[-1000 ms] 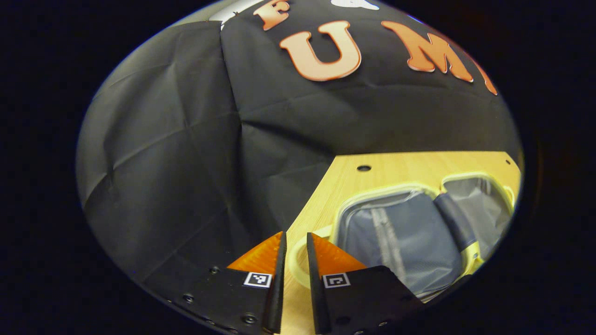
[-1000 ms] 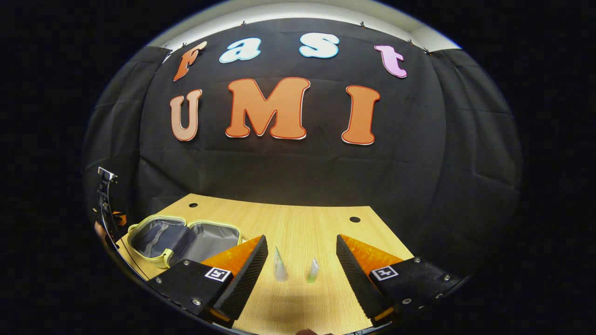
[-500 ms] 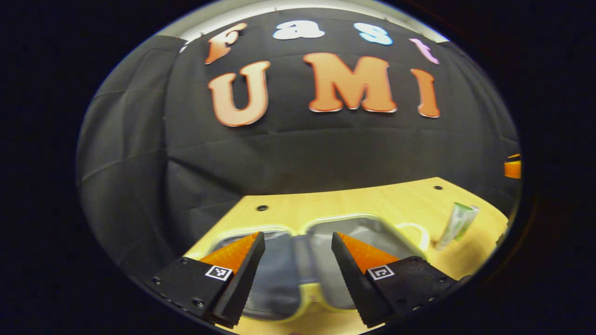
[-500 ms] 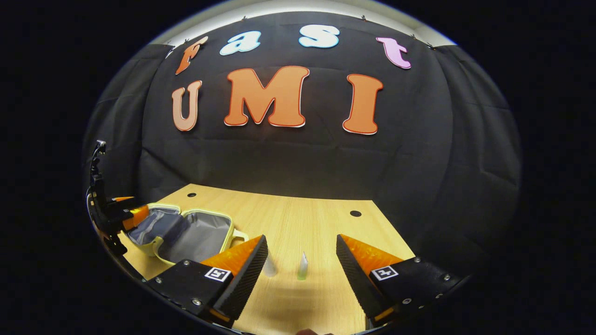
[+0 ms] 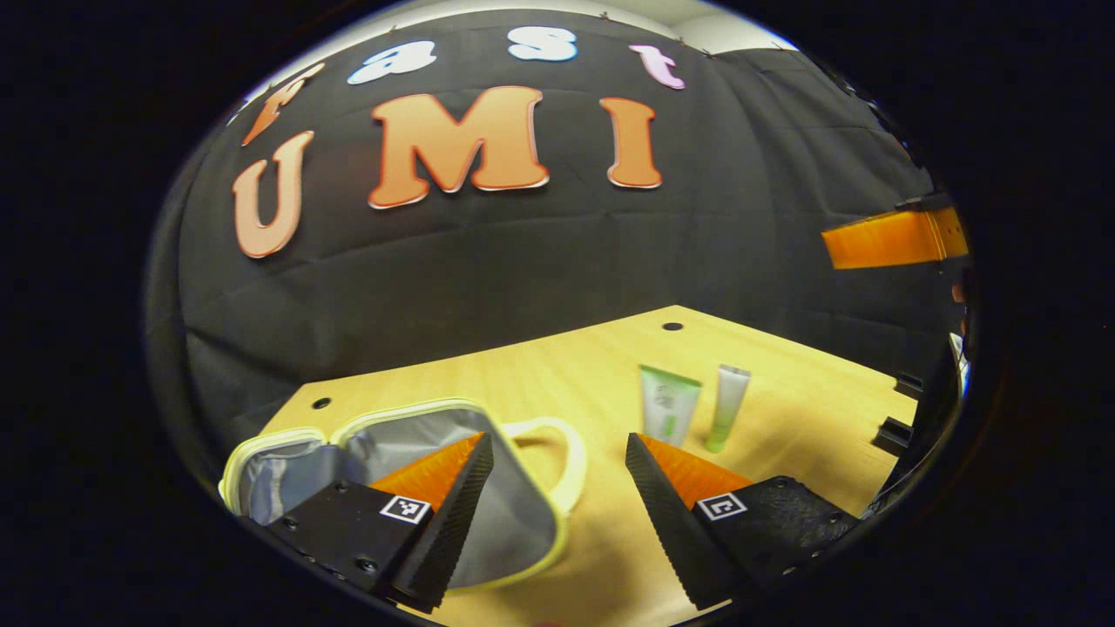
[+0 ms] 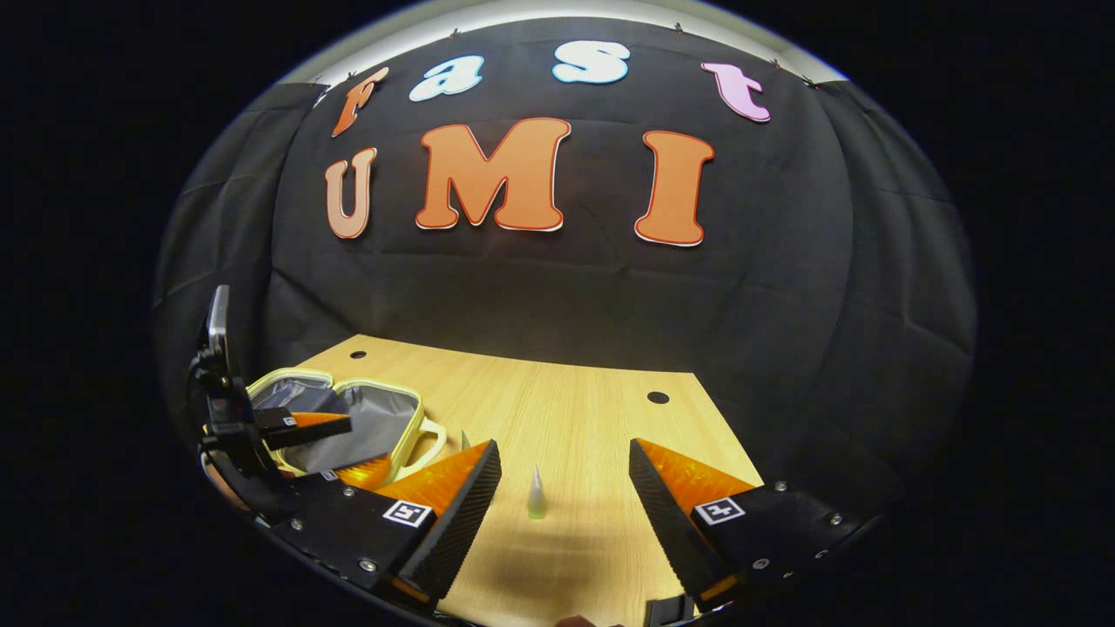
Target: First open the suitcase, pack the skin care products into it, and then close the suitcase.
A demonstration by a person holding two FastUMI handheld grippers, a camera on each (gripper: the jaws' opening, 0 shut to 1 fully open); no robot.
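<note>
The suitcase [image 5: 523, 514] lies open on the table [image 5: 810, 409], so the first step looks done. Two tubes [image 5: 669, 405] stand on the wood to its right, not yet packed. The left gripper [image 5: 557, 514] and the right gripper [image 6: 564, 514] both hang with jaws spread, holding nothing. Packing and closing remain.

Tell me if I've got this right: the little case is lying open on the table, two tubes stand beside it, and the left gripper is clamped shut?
Not quite. The left gripper is open, its jaws spread wide with nothing between them, as the left gripper view shows. The rest holds: the case lies open on the table, and the wider tube and the slimmer tube stand beside it.
</note>
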